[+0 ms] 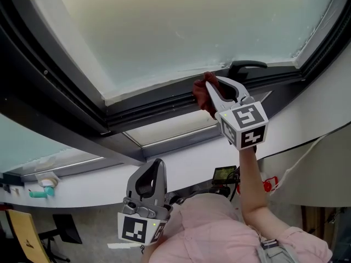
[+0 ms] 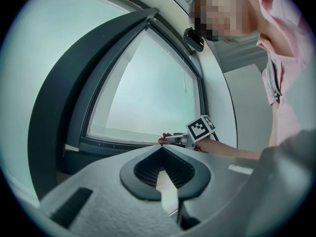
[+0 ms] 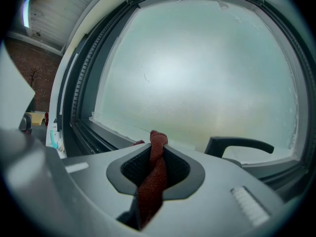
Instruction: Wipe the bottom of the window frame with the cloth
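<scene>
Frosted window, dark metal window frame | right gripper pinched tight on dark red woven cloth at the frame's bottom | left gripper closed, holding nothing

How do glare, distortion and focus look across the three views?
Head view: the pane is backlit and washed out, the window frame nearly black, the cloth clear enough. Left gripper view: strong fisheye bending, dark corners, a mosaic patch at the top. Right gripper view: same fisheye; the right gripper body near the lens is soft, the pane a milky glow.
</scene>
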`<state>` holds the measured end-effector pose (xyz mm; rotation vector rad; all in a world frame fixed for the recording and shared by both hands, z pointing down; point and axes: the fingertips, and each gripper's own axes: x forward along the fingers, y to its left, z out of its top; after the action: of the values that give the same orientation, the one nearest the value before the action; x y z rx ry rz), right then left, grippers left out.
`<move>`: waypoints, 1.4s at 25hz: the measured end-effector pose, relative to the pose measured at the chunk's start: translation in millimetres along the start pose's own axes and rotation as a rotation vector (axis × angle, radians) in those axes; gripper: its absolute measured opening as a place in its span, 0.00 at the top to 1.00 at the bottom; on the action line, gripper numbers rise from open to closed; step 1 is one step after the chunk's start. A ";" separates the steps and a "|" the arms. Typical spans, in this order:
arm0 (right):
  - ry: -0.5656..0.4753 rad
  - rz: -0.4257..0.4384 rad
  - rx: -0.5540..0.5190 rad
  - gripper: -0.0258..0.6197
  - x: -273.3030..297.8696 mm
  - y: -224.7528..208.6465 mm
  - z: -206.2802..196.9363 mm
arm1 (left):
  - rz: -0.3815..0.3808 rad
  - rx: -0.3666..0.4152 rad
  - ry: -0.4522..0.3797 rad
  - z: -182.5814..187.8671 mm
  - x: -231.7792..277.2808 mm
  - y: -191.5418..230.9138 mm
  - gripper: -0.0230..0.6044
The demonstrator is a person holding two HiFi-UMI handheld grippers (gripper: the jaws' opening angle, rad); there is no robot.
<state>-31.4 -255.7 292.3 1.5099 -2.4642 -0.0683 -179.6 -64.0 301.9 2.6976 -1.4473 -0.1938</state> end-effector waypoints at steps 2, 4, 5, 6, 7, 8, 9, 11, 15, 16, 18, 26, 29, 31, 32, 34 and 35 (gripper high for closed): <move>-0.002 0.002 0.003 0.86 -1.1 -2.1 -0.4 | 0.005 -0.001 0.000 -0.2 0.3 -1.0 0.97; -0.003 0.004 0.006 0.86 -1.6 -2.8 -0.8 | 0.010 -0.002 -0.001 -0.5 0.1 -1.1 0.97; -0.004 0.004 0.007 0.86 -1.4 -2.9 -0.8 | 0.012 0.000 0.000 -0.6 -0.1 -0.9 0.97; -0.005 0.001 0.007 0.86 -1.0 -3.1 -0.6 | 0.015 0.001 0.001 -0.6 -0.4 -0.5 0.97; -0.006 -0.003 0.007 0.86 -0.5 -3.3 -0.4 | 0.017 0.003 0.001 -0.5 -0.8 -0.2 0.97; -0.008 -0.007 0.007 0.86 -0.1 -3.6 0.2 | 0.019 0.004 0.001 -0.4 -1.5 0.1 0.97; -0.015 -0.010 0.009 0.86 0.0 -3.7 1.2 | 0.021 0.004 0.001 -0.5 -2.4 0.3 0.97; -0.048 -0.010 0.034 0.86 -2.2 -2.5 6.7 | 0.025 0.001 0.001 -1.2 -5.5 0.8 0.97; -0.167 0.020 0.125 0.86 -16.5 20.2 32.1 | 0.028 -0.008 0.010 -3.7 -14.7 1.6 0.97; -0.179 0.038 0.127 0.86 -18.1 32.1 36.3 | 0.027 -0.010 0.012 -4.2 -17.2 1.7 0.97; -0.181 0.086 0.118 0.86 -17.2 60.4 40.5 | 0.029 -0.013 0.015 -4.5 -23.1 2.5 0.97; -0.220 0.239 0.046 0.86 -0.1 175.4 66.3 | 0.055 0.000 0.014 1.3 -56.1 17.7 0.97; -0.209 0.278 0.007 0.86 12.3 212.9 67.5 | 0.074 0.005 0.009 4.3 -71.1 26.7 0.97; -0.195 0.296 -0.008 0.86 21.8 232.2 65.3 | 0.087 0.010 0.004 5.9 -80.5 33.7 0.97; -0.187 0.302 -0.015 0.86 26.4 240.5 63.8 | 0.092 0.013 0.001 6.5 -84.4 37.0 0.97; -0.168 0.311 -0.033 0.86 34.5 255.1 59.6 | 0.099 0.018 -0.001 7.3 -91.0 43.2 0.97; -0.156 0.311 -0.045 0.86 38.0 261.4 57.1 | 0.101 0.021 -0.002 8.1 -93.6 46.1 0.97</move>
<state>-288.8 -173.6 288.5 1.1265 -2.7701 -0.1884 -270.0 -11.5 306.8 2.6325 -1.5899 -0.1755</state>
